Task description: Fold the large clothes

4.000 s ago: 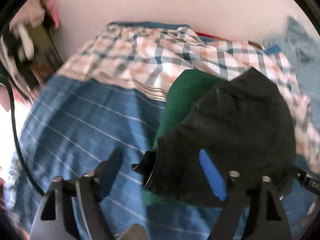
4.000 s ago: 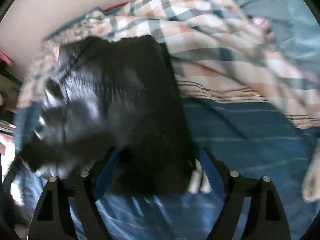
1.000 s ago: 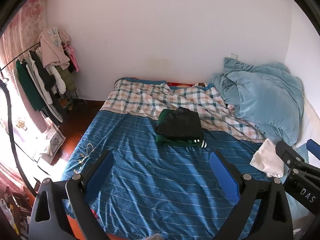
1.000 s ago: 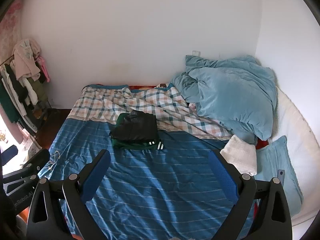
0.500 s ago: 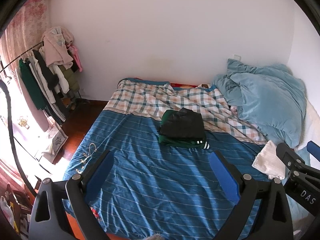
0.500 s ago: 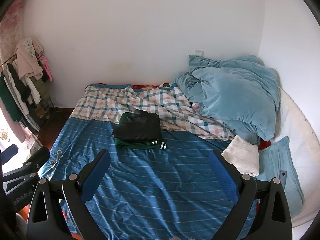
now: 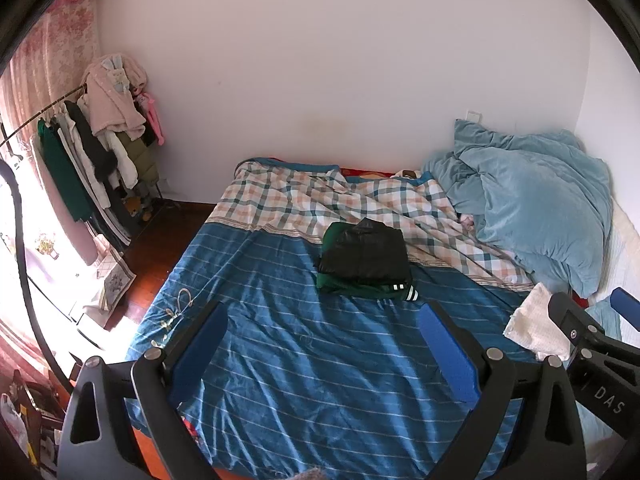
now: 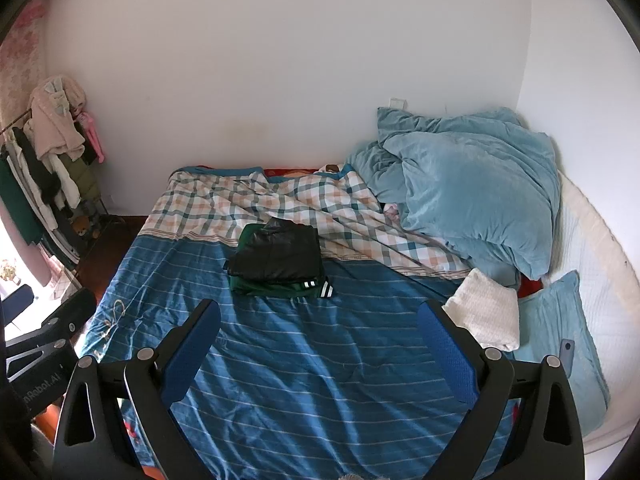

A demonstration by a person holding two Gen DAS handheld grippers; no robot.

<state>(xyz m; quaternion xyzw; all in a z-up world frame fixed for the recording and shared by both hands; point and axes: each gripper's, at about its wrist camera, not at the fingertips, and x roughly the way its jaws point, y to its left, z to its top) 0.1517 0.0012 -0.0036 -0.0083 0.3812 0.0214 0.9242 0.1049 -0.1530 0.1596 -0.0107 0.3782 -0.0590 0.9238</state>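
A folded black garment [image 7: 366,250] lies stacked on a folded green garment [image 7: 360,286], on a blue striped bedsheet [image 7: 312,360], just in front of a plaid blanket [image 7: 320,200]. The left gripper [image 7: 324,344] and right gripper [image 8: 320,344] hang above the near end of the sheet, well apart from the stack, both with jaws spread wide and holding nothing. A white folded towel [image 8: 484,316] lies right of the stack.
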